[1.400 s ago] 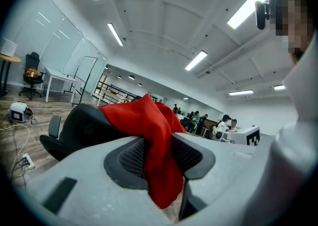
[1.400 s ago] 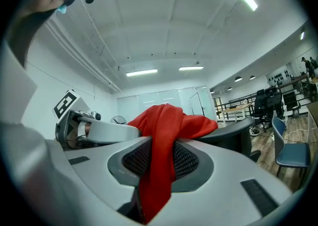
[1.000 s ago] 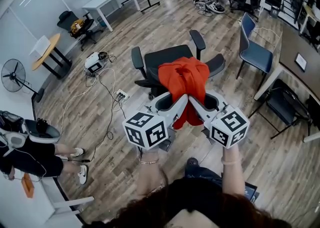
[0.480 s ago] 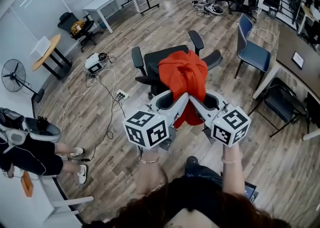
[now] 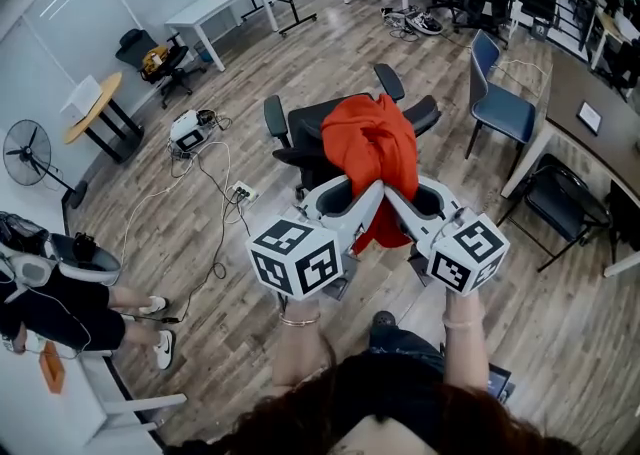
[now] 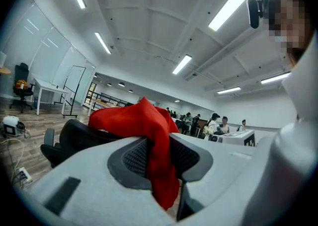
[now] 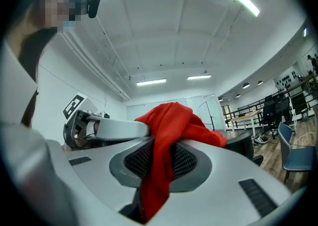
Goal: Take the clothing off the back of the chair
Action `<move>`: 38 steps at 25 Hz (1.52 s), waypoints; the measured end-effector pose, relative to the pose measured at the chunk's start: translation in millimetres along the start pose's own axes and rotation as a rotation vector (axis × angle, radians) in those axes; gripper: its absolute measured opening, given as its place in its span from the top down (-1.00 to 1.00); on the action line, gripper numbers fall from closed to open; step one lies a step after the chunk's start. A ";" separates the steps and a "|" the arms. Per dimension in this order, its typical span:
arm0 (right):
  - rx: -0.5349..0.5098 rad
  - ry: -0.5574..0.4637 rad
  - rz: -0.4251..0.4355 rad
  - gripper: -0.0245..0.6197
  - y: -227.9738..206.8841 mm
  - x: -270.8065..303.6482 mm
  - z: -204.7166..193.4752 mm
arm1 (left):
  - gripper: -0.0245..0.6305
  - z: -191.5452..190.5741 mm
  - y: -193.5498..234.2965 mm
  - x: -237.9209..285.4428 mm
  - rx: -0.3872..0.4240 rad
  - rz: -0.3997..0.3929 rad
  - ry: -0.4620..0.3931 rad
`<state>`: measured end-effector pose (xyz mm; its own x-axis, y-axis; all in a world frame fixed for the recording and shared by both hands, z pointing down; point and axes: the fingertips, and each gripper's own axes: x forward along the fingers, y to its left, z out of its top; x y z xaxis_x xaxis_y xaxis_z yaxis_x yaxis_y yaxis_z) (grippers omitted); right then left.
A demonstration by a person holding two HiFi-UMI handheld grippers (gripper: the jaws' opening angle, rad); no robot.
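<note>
wood-plank floor point(image 5: 330, 53) spreads under everything we see. a long desk point(image 5: 585, 93) runs down the right edge and a white table point(image 5: 215, 5) stands far off at the left. the black office chair point(image 5: 300, 133) sits right in front of us, its backrest between us and the seat, with a blue chair point(image 5: 505, 108) off to its right. the red clothing point(image 5: 370, 143) lies bunched over that backrest and hangs towards us. our left gripper point(image 5: 368, 198) and right gripper point(image 5: 392, 198), side by side, have each just been closing and now pinch a fold of it. cables point(image 5: 215, 213) trail across the floor at left.
</note>
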<state>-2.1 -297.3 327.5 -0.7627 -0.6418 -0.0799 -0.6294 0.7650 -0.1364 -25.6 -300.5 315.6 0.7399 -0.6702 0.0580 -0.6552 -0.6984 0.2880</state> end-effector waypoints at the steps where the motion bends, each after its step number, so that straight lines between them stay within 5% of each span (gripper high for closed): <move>1: -0.002 -0.005 0.000 0.74 2.5 -1.7 1.6 | 0.59 1.0 -2.6 -2.1 0.005 -0.002 -0.003; 24: -0.066 -0.076 -0.002 0.73 78.1 -54.8 29.7 | 0.59 11.5 -74.1 -67.3 0.073 -0.052 -0.068; 38: -0.054 -0.030 -0.037 0.72 119.4 -95.4 13.3 | 0.59 -16.3 -112.7 -103.4 0.054 -0.054 -0.027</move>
<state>-2.5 -145.4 305.8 -0.7348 -0.6701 -0.1053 -0.6645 0.7423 -0.0862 -25.8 -148.5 292.7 0.7703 -0.6375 0.0175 -0.6225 -0.7456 0.2378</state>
